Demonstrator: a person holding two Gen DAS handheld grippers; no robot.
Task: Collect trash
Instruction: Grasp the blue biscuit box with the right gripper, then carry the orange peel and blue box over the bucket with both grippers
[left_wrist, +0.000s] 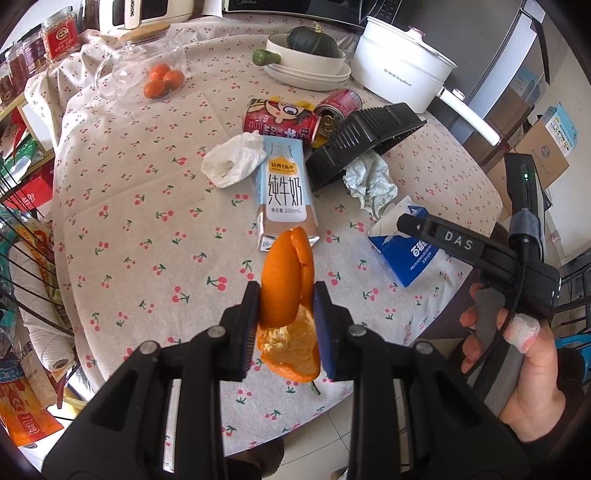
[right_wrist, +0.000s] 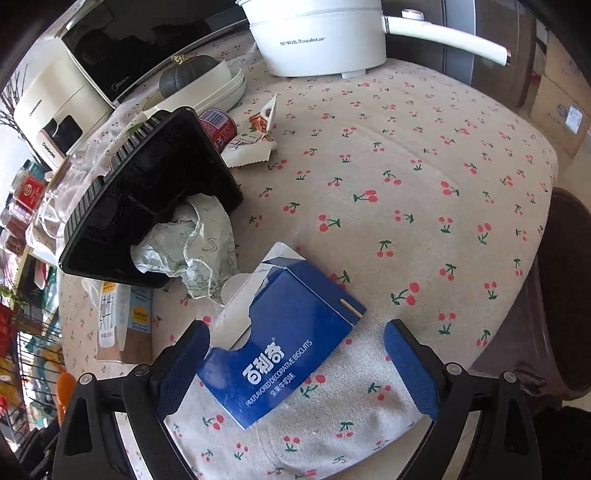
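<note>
The left claw (left_wrist: 286, 295) squeezes an orange peel (left_wrist: 286, 280) above the table (left_wrist: 140, 206), near the milk carton (left_wrist: 286, 192). The right claw (right_wrist: 295, 343) is wide, with the blue biscuit box (right_wrist: 280, 343) lying between its fingers.

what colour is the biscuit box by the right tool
Blue with white lettering, its torn flap white inside: the biscuit box shows best in the right wrist view.
</note>
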